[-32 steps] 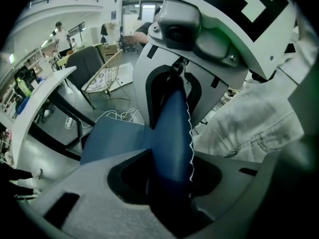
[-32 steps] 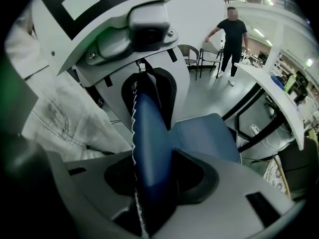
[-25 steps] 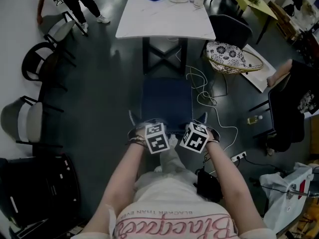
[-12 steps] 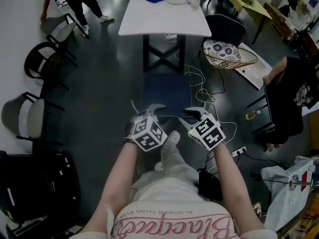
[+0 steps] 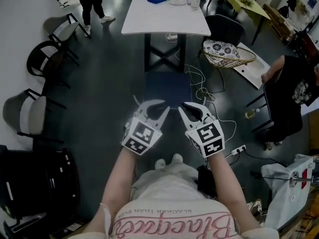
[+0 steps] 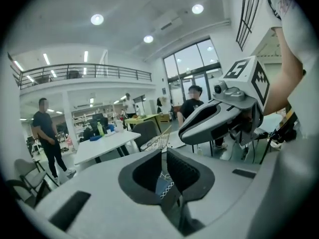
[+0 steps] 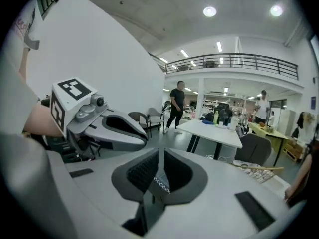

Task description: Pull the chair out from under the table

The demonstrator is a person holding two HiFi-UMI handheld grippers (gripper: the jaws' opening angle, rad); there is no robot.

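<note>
The chair (image 5: pixel 168 89), with a dark blue seat, stands on the dark floor in front of the white table (image 5: pixel 164 16), its seat out from under the top. In the head view both grippers hang side by side above the chair's near edge, touching nothing. My left gripper (image 5: pixel 152 107) is closing, its jaws almost together with nothing between them. The right gripper (image 5: pixel 192 108) is closing in the same way, also empty. In the left gripper view a slit of blue chair shows between the pads (image 6: pixel 149 171). The table (image 7: pixel 212 131) lies ahead in the right gripper view.
A wicker seat with a patterned cushion (image 5: pixel 227 54) and a dark armchair (image 5: pixel 227 29) stand right of the table. White cables (image 5: pixel 202 91) and a power strip (image 5: pixel 238 150) lie by the chair. Several chairs (image 5: pixel 37 63) line the left wall. A person (image 5: pixel 294 93) sits at right.
Both grippers have risen from the chair's near edge and tipped from pointing down toward level. Their jaws went from wide apart to nearly together.
</note>
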